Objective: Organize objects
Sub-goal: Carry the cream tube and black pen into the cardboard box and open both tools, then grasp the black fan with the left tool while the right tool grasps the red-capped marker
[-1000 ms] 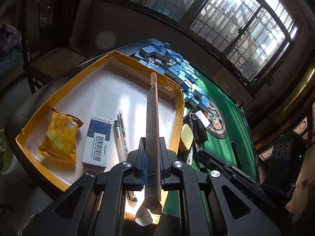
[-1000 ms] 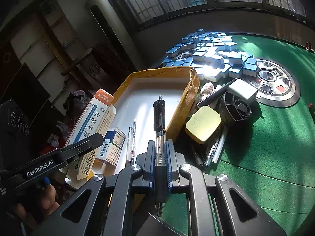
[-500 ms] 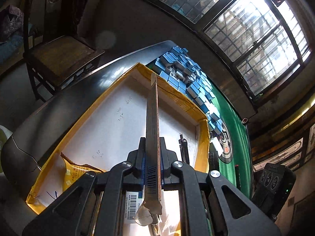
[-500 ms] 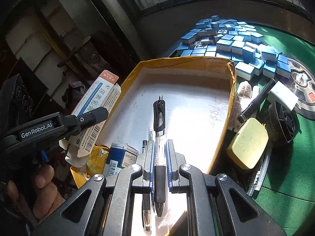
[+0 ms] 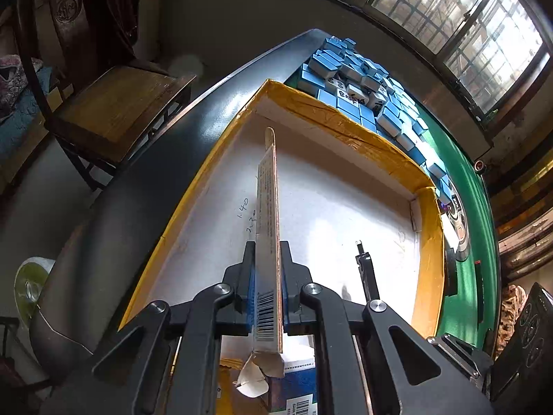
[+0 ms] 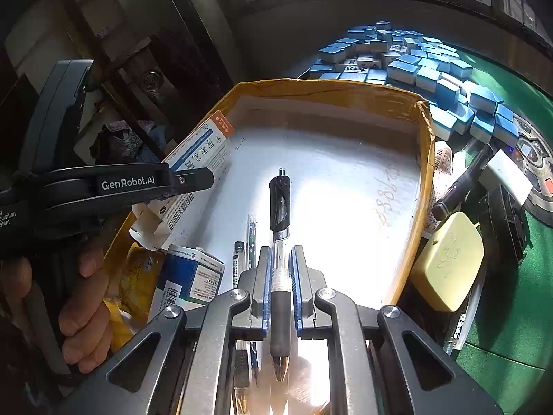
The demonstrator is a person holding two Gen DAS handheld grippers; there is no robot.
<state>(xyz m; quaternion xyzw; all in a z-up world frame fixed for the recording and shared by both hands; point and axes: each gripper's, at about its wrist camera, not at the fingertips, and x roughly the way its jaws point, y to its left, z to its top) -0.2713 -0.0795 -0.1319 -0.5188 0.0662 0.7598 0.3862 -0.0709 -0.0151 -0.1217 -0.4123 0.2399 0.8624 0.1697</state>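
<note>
Barred windows (image 5: 459, 24) run along the far wall, and bright daylight pours through them onto the green felt of the worktop (image 5: 459, 180). The wall below the windows (image 5: 242, 10) is plain and dim. A dark wooden chair (image 5: 114, 110) with a worn seat stands beside the worktop's dark rounded edge (image 5: 145, 186), on a grey floor (image 5: 31, 190).

Each wrist camera sits behind its gripper's fingers, looking steeply down and forward at close range. Both views share the yellow-rimmed tray (image 5: 428, 242) (image 6: 423, 186) and the blue tiles (image 5: 349, 79) (image 6: 425, 76). The right view faces the tray with the left gripper (image 6: 204, 180) at its left edge.
</note>
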